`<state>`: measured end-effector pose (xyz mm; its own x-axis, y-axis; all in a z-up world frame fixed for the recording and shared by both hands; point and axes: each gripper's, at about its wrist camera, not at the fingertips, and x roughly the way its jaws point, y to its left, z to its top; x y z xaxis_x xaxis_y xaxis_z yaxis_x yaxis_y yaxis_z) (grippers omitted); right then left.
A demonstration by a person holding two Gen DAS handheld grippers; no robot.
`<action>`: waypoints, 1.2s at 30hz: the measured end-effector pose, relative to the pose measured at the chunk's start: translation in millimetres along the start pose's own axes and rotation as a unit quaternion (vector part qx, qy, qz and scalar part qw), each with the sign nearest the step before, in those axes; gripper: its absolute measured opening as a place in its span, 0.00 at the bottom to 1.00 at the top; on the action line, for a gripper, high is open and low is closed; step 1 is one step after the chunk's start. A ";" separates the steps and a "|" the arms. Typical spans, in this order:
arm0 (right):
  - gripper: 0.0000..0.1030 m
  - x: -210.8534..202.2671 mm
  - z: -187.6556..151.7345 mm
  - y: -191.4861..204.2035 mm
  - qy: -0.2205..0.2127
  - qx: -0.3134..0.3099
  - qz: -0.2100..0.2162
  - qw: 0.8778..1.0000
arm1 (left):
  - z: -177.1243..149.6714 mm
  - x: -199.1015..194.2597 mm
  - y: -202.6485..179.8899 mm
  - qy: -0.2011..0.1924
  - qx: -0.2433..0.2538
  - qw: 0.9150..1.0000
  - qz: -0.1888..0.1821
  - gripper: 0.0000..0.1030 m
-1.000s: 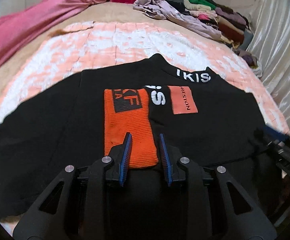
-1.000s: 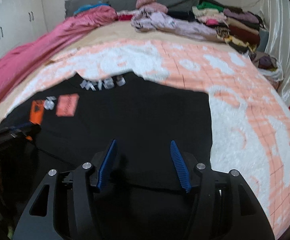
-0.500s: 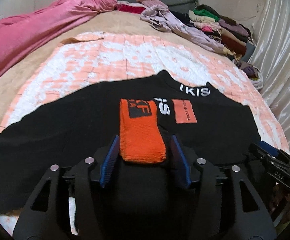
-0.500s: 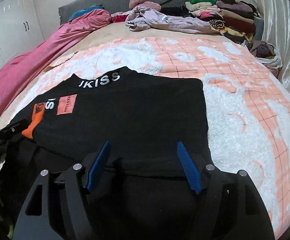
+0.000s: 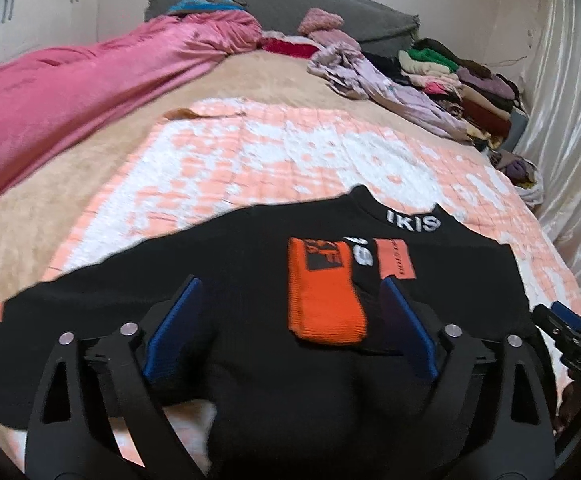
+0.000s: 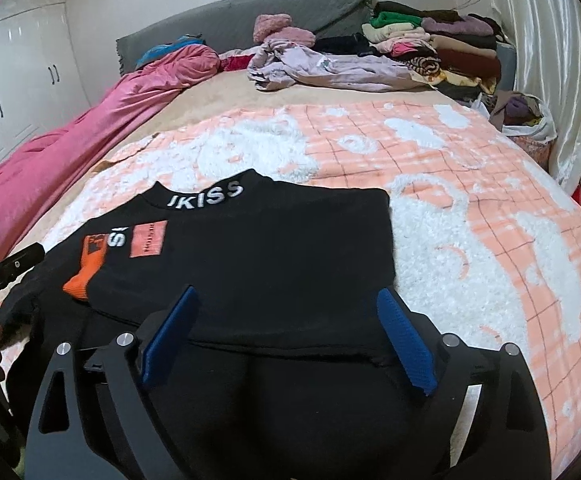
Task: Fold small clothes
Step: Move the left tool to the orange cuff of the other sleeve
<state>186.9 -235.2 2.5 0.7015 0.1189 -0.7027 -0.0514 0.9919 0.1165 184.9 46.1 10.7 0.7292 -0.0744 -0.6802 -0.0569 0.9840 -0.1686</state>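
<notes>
A black top (image 5: 218, 272) (image 6: 274, 248) with white collar lettering lies flat on the bed, its lower part folded up over the chest. An orange cuff (image 5: 322, 300) (image 6: 86, 268) rests on it beside an orange patch (image 5: 396, 258) (image 6: 148, 238). My left gripper (image 5: 290, 320) hovers just above the fold near the cuff, its jaws opening wide, nothing pressed between the blue pads. My right gripper (image 6: 286, 320) hangs over the fold's front edge near the top's right side, jaws also opening, holding nothing. The right gripper's tip (image 5: 570, 340) shows at the left view's edge.
The top lies on a peach-and-white fleece blanket (image 6: 470, 208) (image 5: 270, 160). A pink quilt (image 5: 70, 96) (image 6: 70, 148) runs along the left. Piles of clothes (image 6: 430, 48) (image 5: 442, 76) sit by the grey headboard (image 6: 250, 16). A shiny curtain (image 6: 562, 60) hangs at the right.
Both grippers have spread their jaws wide and let go of the black fabric, lifting and drawing back a little. The folded top now lies flat.
</notes>
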 end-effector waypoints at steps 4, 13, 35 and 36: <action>0.91 -5.9 0.4 7.7 -0.008 -0.012 0.003 1.000 | 3.4 -12.6 11.5 -0.019 -0.009 1.000 0.012 0.86; 0.91 -13.1 3.3 27.5 -0.009 -0.027 0.022 0.999 | -3.5 -37.8 29.4 -0.058 -0.015 0.996 0.059 0.91; 0.91 -38.3 -1.4 79.3 -0.008 -0.065 0.077 0.995 | -36.7 -79.4 89.3 -0.071 -0.059 0.988 0.121 0.91; 0.91 -38.9 -3.1 83.1 -0.006 -0.069 0.080 0.994 | -37.7 -82.7 94.8 -0.071 -0.066 0.988 0.124 0.91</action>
<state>153.2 -157.2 37.4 0.6842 0.2765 -0.6749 -0.2598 0.9571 0.1287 93.5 139.4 24.1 0.7698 0.1983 -0.6067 -0.3263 0.9392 -0.1070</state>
